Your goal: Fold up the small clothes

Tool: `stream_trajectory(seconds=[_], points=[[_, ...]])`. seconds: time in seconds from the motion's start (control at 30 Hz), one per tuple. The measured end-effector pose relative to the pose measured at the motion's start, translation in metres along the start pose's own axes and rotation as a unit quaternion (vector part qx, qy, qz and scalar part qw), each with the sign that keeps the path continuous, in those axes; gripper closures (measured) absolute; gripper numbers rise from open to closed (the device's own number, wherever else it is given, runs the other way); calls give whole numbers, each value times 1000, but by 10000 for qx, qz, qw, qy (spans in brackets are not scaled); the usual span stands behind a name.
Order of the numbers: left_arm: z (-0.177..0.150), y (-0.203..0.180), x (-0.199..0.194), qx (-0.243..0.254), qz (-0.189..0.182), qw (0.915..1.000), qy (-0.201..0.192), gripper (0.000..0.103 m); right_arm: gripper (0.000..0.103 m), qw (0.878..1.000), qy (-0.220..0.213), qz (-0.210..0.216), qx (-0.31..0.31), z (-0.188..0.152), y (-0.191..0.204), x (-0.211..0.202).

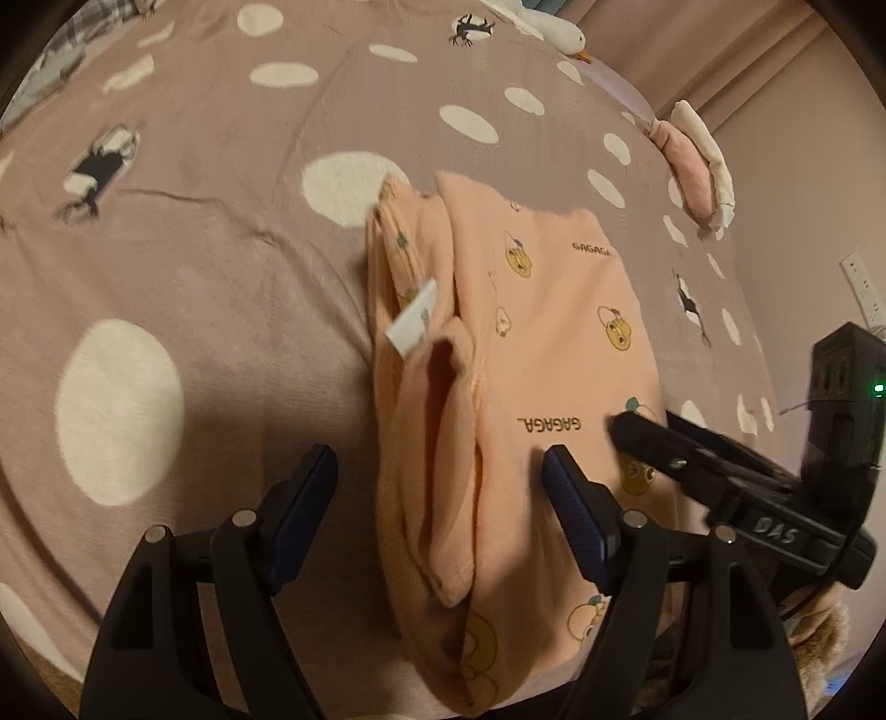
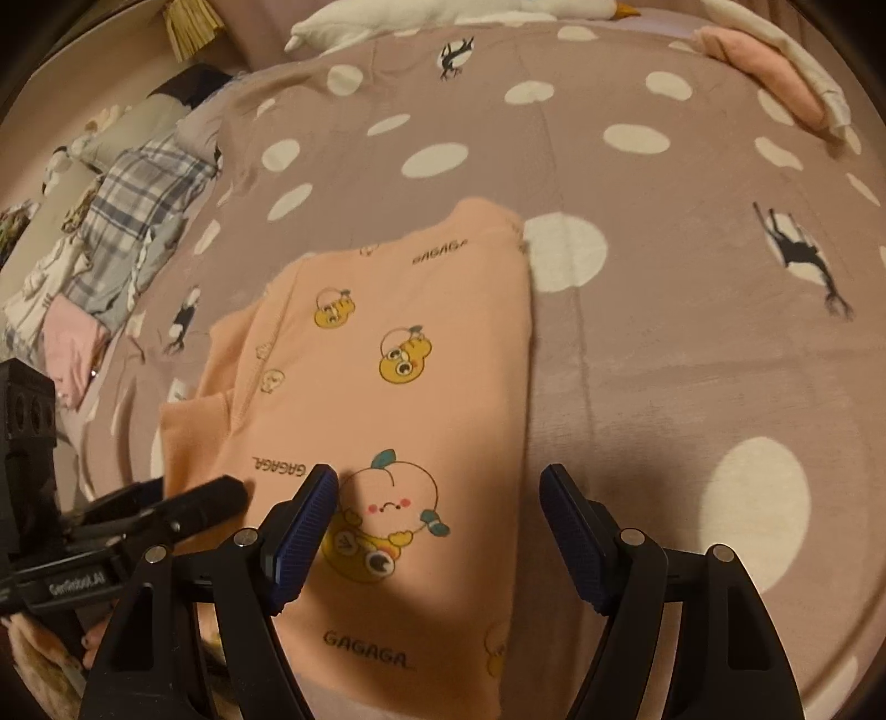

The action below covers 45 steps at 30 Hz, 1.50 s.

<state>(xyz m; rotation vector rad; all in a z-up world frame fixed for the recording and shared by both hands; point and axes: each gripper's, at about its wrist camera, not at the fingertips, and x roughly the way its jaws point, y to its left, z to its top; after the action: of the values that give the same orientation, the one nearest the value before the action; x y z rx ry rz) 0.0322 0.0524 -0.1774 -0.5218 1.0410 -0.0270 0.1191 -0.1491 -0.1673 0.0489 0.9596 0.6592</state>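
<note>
A small peach garment [image 1: 515, 354] printed with yellow cartoon ducks and "GAGAGA" lies partly folded on the mauve spotted bedspread [image 1: 210, 277]. A white label [image 1: 412, 324] sticks out at its left fold. My left gripper [image 1: 440, 476] is open, its jaws straddling the garment's near left folded edge. My right gripper [image 2: 437, 498] is open over the garment's [image 2: 398, 360] near right edge, left finger above the cloth. The right gripper also shows in the left wrist view [image 1: 637, 432], and the left gripper in the right wrist view [image 2: 221, 493].
A pink and white folded pile [image 2: 775, 72] lies at the bed's far right. A plaid cloth [image 2: 138, 199] and pillows sit at the far left. A white goose plush [image 2: 443, 16] lies along the far edge. A wall socket [image 1: 861, 288] is on the right wall.
</note>
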Motion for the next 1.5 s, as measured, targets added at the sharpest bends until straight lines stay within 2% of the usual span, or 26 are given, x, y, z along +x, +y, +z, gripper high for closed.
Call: stream_trajectory(seconds=[0.07,0.13,0.17,0.2,0.27,0.3,0.37,0.4,0.67,0.9,1.2,1.5], points=[[1,0,3,-35,-86,10000,3,28,28,9999,75,85,24,0,-1,6],[1,1,5,-71,-154,9999,-8,40,29,9998,57,188,47,0,-3,7],[2,0,7,-96,-270,9996,18,52,36,9997,38,235,47,0,-3,7],[3,0,9,-136,-370,9992,83,59,39,9997,27,244,57,0,-4,7],[3,-2,11,-181,-371,9991,99,66,54,9998,5,214,53,0,-6,7],[3,-4,10,-142,-346,9993,86,70,58,9998,-15,211,44,0,-6,6],[4,-11,4,-75,-312,9995,15,75,74,9997,-122,222,13,0,-5,-1],[4,-14,1,-51,-294,9996,-27,76,76,9996,-160,226,-13,1,-5,-3],[11,-56,-28,499,-270,9971,-508,77,79,9970,-732,148,-225,9,-4,-45],[23,-90,-28,859,-361,9928,-759,77,79,9930,-1177,-39,-127,16,-24,-72],[31,-118,12,1167,-338,9909,-580,77,79,9919,-1188,-379,253,15,-55,-69],[25,-117,51,1154,-124,9931,-152,76,79,9936,-829,-518,575,5,-78,-45]])
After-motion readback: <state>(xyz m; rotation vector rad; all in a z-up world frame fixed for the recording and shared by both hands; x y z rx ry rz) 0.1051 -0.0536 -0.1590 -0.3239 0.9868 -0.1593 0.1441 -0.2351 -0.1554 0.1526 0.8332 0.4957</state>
